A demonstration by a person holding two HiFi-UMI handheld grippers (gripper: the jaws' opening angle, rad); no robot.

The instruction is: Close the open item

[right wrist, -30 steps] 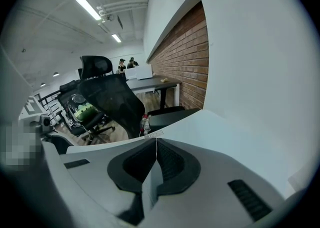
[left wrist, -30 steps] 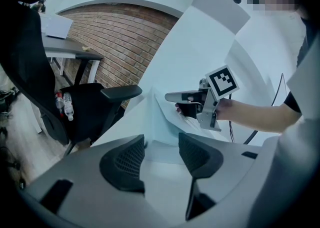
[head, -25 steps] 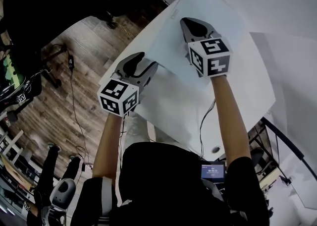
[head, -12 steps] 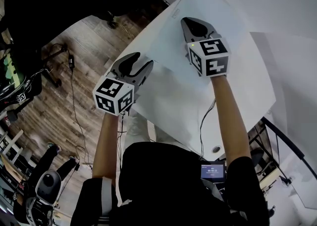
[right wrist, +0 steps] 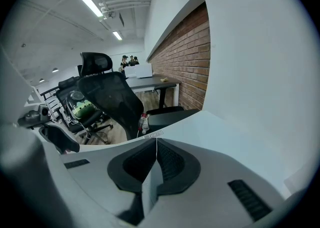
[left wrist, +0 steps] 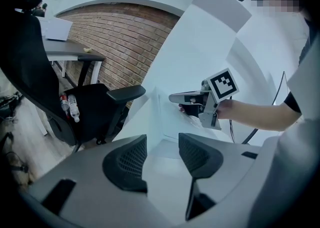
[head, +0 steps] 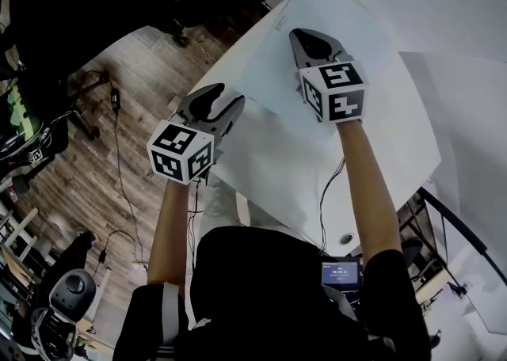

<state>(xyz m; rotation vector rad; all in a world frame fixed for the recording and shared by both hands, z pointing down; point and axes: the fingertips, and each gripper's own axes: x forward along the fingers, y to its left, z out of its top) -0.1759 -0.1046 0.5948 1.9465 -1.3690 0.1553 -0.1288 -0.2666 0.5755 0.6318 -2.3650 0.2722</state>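
1. The thin white hinged cover (head: pixel 348 7) of a flat, folder-like item sits at the far left part of the white table (head: pixel 380 138). In the left gripper view its edge appears raised off the table.
2. The right gripper (head: pixel 311 37) has its jaws pressed together on that cover's thin edge.
3. The left gripper (head: pixel 218 102) hangs over the table's near-left edge, jaws well apart with nothing between them.
4. Judgement: swing the cover down along its hinge arc, keeping the pinch until it lies flat on the table.
5. Judgement: the sheet looks flexible, so the left gripper could steady the base against the table to prevent sliding.
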